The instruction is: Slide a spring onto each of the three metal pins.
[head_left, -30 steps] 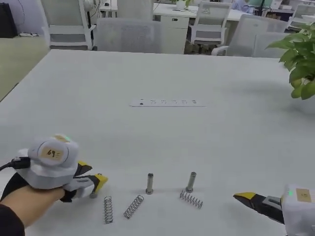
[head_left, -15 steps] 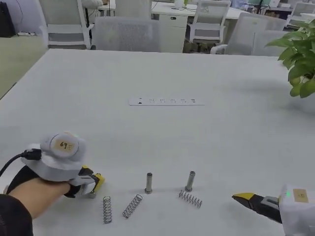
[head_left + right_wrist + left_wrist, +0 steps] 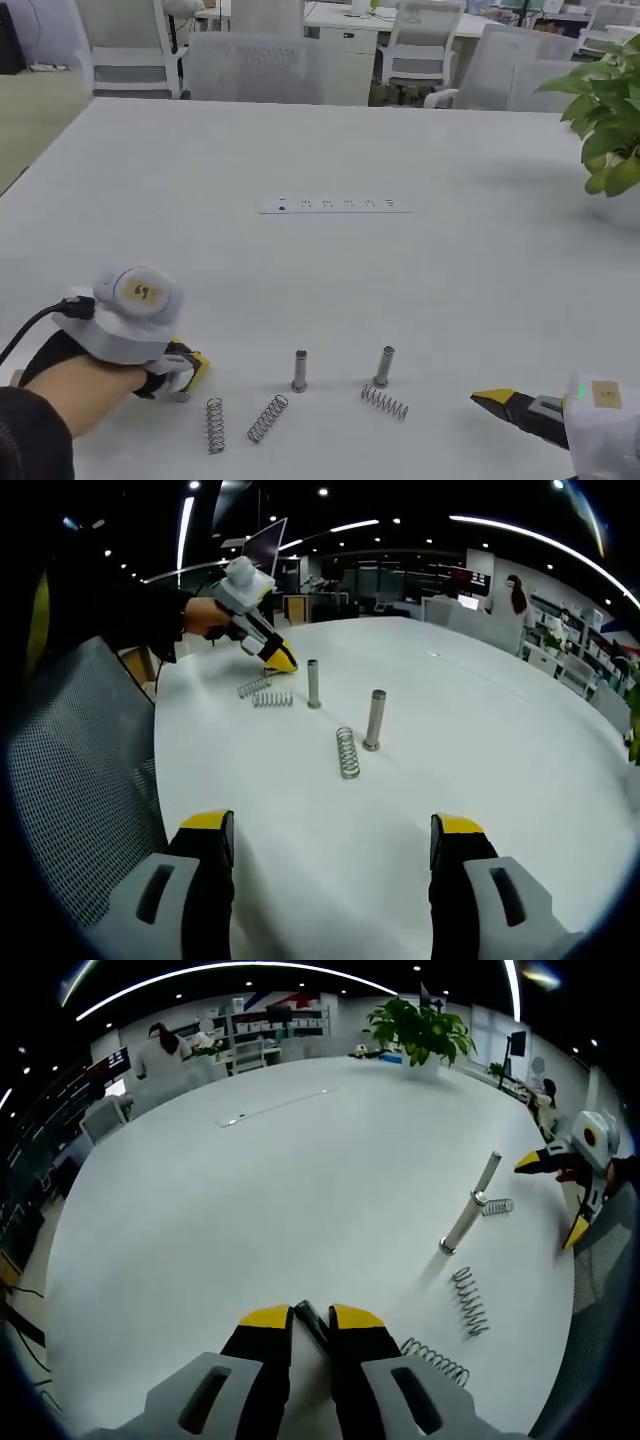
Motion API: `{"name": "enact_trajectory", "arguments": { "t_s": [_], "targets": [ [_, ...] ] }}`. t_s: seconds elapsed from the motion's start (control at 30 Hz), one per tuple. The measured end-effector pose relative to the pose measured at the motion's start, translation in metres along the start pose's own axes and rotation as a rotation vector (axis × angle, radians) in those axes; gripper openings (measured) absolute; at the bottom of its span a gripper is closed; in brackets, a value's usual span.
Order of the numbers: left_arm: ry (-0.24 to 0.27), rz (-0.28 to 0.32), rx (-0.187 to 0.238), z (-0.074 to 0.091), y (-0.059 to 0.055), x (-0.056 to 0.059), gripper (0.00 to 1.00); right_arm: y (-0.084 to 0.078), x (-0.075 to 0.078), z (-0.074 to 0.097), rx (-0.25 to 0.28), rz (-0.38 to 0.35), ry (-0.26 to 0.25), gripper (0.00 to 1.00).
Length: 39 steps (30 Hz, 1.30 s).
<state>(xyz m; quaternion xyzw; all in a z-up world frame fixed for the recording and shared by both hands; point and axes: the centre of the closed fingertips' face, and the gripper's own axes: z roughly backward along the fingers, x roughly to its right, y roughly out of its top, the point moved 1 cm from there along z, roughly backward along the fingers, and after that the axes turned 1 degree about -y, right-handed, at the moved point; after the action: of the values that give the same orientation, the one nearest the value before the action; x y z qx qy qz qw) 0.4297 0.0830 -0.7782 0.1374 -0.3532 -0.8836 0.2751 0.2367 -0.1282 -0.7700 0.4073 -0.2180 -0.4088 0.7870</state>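
Bright, even overhead light — only soft, faint shadows on the table (image 3: 400, 150). Both gripper views bulge at the edges.

The desk (image 3: 420, 290) looked to me like a smooth, matt, pale grey laminate with hardly any glare. Ahead of the wide-apart jaws of the right gripper (image 3: 331, 823), the two standing pins (image 3: 374, 720) were bare metal with a dull, brushed sheen. The springs (image 3: 346, 752) near them were thin, bright steel wire. Pinched between the close-set jaws of the left gripper (image 3: 311, 1312), the third pin (image 3: 312, 1326) was a darker grey metal. Both grippers had matt white plastic shells and black plastic jaws capped in smooth yellow. Behind the left jaws, the glove (image 3: 45, 365) was soft black cloth. Left of the right jaws, the chair back (image 3: 80, 780) was coarse grey woven mesh.
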Motion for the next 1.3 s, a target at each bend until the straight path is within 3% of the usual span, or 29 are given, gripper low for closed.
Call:
{"name": "enact_trajectory", "arguments": {
  "t_s": [0.3,0.8,1.3],
  "targets": [
    [0.002,-0.04,-0.011,-0.0016,0.0006,-0.001,0.02,-0.0004,0.001,0.0003,-0.002,-0.004,-0.002,0.79],
    [-0.012,-0.056,-0.029,-0.0021,-0.0014,0.0016,0.01,-0.0001,0.0016,0.001,-0.002,-0.011,-0.004,0.79],
    [-0.016,-0.009,-0.018,0.0032,0.0018,0.0038,0.0,-0.0007,0.0029,0.0008,-0.003,-0.012,-0.003,0.79]
  ]
}}
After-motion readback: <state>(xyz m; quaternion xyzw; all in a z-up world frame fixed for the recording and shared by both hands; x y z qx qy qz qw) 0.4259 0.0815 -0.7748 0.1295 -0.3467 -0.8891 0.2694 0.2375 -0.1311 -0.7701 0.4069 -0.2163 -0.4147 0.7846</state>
